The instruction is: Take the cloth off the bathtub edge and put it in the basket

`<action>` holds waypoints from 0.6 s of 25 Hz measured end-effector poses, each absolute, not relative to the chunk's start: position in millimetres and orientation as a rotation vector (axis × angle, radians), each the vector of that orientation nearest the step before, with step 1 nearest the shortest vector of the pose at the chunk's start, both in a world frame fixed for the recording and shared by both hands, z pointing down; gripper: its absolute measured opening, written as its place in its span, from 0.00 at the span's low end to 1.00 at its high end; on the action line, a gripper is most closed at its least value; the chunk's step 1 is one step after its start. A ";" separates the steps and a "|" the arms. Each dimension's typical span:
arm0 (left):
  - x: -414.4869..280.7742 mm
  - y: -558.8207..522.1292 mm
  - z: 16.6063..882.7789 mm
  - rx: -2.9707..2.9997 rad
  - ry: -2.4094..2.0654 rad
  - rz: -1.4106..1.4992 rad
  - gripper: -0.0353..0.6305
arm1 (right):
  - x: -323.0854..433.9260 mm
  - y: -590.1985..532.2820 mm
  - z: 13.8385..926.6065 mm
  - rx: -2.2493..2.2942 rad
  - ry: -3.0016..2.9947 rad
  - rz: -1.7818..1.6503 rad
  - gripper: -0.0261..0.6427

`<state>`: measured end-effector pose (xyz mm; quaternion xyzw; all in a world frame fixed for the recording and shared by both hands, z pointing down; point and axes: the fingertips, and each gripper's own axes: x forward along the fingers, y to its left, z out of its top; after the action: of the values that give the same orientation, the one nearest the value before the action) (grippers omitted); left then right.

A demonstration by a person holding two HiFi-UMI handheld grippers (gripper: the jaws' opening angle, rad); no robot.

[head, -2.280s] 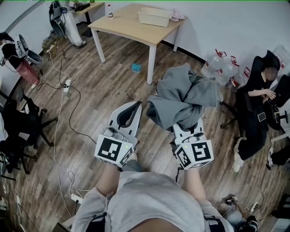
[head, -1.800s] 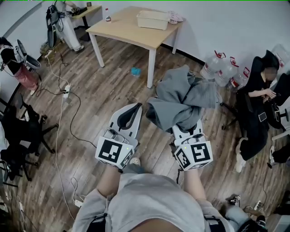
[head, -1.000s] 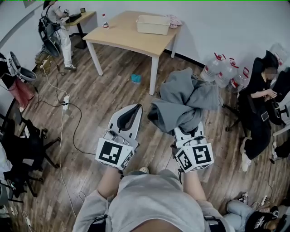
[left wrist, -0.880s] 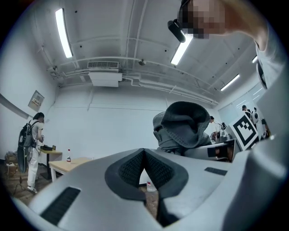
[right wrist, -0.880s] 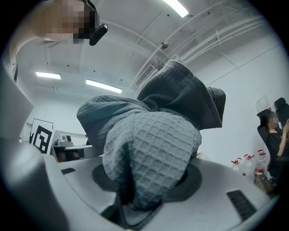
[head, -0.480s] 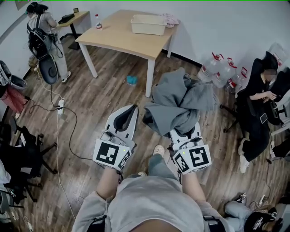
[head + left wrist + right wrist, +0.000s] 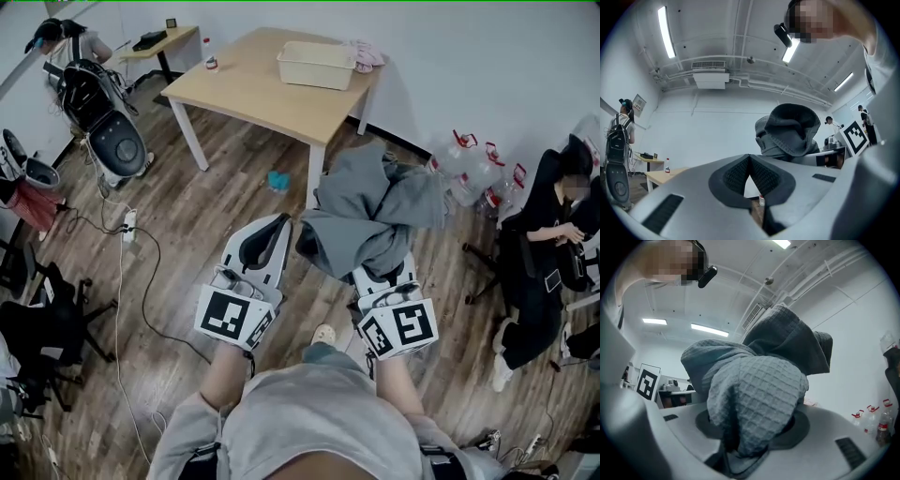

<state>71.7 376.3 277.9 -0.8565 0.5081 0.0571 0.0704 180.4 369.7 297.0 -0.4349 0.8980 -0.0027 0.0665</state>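
Cloth, long axis forward along right gripper, fingers clenched on its near end; left gripper fingers together, empty

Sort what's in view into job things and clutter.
Job: grey cloth, gripped in the right claw; cream basket on the table.
Lying about: water jugs, blue thing, power strip, small bottle.

I see a soft grey waffle-weave cloth, matt and rough, bunched against the smooth matt grey plastic and black ribbed rubbery pads of the right gripper, above a faintly glossy dark wooden plank floor, a smooth pale wooden table and a matt cream plastic basket.
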 end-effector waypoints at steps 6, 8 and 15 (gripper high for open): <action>94.6 335.0 276.0 -2.552 1.548 0.170 0.05 | 201.7 327.1 298.6 -1.275 2.717 -0.012 0.35; 101.4 324.0 274.6 -2.541 1.553 0.181 0.05 | 208.7 316.1 299.0 -1.268 2.720 -0.005 0.35; 127.6 300.4 271.9 -2.521 1.550 0.198 0.05 | 231.7 289.9 297.8 -1.246 2.716 0.009 0.35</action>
<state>127.6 300.4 271.9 -0.8466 0.5207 0.0665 0.0878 231.7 289.9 297.8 -0.4158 0.9062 0.0030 0.0763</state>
